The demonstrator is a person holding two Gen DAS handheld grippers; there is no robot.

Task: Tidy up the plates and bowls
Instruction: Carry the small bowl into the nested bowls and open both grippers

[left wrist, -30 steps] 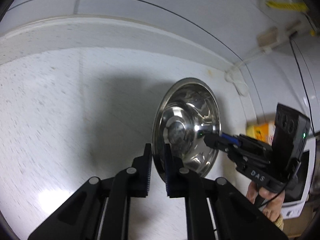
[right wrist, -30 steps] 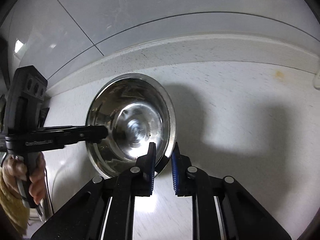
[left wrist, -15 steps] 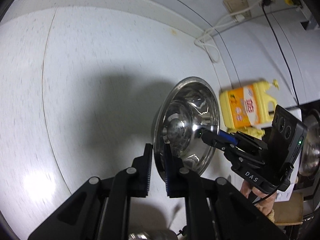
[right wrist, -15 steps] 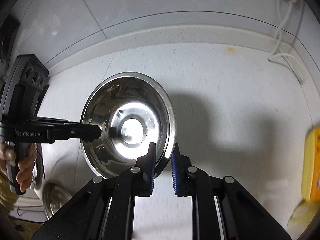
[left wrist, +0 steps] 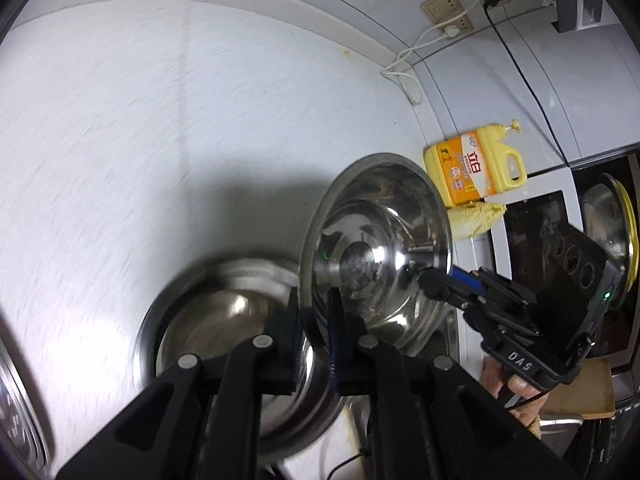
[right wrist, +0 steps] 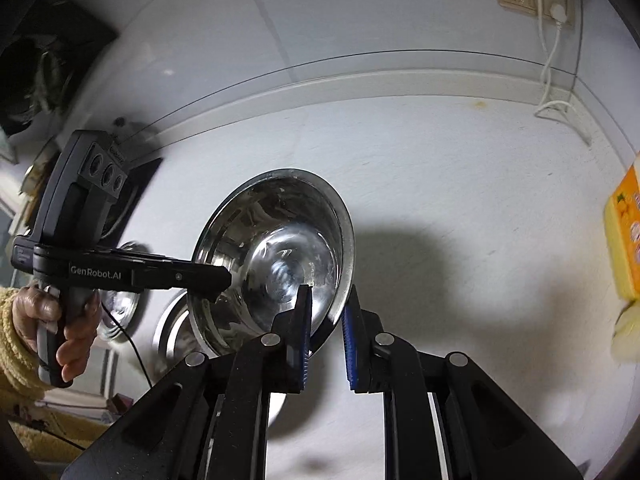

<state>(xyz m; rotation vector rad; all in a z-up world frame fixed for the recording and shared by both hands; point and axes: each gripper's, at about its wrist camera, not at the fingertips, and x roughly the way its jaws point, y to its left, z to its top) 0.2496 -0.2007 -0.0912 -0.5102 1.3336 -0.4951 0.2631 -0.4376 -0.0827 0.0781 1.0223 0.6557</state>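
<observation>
Both tongs, left [left wrist: 314, 334] and right [right wrist: 325, 334], are staying clamped on opposite rims of the bowl [left wrist: 376, 248], carrying it tilted above the worktop [left wrist: 160, 120]. A second bowl [left wrist: 224, 324] is now coming into view underneath, so stacking looks imminent.

The lower bowl [left wrist: 224, 320] is blurred and partly hidden by the left gripper [left wrist: 314, 320]; the detergent bottle [right wrist: 624, 248] is cut off at the frame edge.

Open countertop [left wrist: 160, 120] ahead, detergent jug [left wrist: 476, 168] and cord [left wrist: 404, 76] crowding corner
</observation>
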